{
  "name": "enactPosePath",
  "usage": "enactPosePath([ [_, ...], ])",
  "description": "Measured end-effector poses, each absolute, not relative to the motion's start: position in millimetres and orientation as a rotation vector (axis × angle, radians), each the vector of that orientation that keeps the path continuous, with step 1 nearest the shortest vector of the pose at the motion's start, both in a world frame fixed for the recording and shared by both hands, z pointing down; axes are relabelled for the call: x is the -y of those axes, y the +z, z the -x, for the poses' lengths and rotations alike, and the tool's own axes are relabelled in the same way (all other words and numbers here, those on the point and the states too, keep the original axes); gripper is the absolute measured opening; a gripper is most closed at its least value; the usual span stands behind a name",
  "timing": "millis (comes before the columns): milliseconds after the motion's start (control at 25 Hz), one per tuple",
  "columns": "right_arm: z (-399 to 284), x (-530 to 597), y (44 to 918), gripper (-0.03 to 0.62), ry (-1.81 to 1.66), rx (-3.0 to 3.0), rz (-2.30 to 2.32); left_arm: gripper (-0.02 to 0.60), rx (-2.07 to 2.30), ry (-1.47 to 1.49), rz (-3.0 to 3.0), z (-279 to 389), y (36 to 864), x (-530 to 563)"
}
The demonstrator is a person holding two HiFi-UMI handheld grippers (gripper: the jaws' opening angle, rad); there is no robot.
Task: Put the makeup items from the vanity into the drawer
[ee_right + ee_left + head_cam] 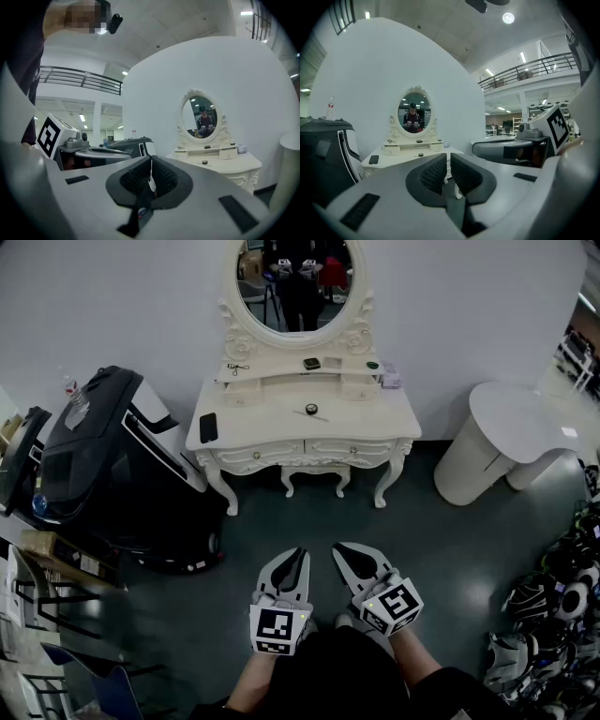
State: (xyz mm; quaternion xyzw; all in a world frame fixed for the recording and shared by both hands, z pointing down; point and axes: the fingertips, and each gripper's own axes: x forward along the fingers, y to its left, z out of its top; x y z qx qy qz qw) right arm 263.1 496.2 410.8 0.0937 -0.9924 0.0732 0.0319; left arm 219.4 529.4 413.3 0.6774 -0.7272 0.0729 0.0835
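The white vanity (272,432) stands against the wall, well ahead of me, with its two drawers (305,450) shut. Small makeup items lie on it: a round pot (311,410) on the top, a dark compact (311,364) and a dark round jar (372,365) on the shelf under the oval mirror (298,282). A black phone (208,427) lies at its left. My left gripper (299,553) and right gripper (341,549) hang side by side over the floor, both shut and empty. The vanity (396,158) also shows far off past the left gripper (448,157), and the vanity (229,165) past the right gripper (151,162).
A large black machine (103,460) stands left of the vanity. A white round table (520,418) stands to its right. Helmets and gear (548,601) pile up at the right edge, shelving (47,615) at the lower left. Dark floor lies between me and the vanity.
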Motion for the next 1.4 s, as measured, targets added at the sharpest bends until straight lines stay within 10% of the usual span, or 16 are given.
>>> enactPosePath([
  [1400,-205.8,-331.9,443.6,0.029,0.29,3.018,-0.234,0.015,2.141,0.181,-1.976,-149.9,432.7,-368.0],
])
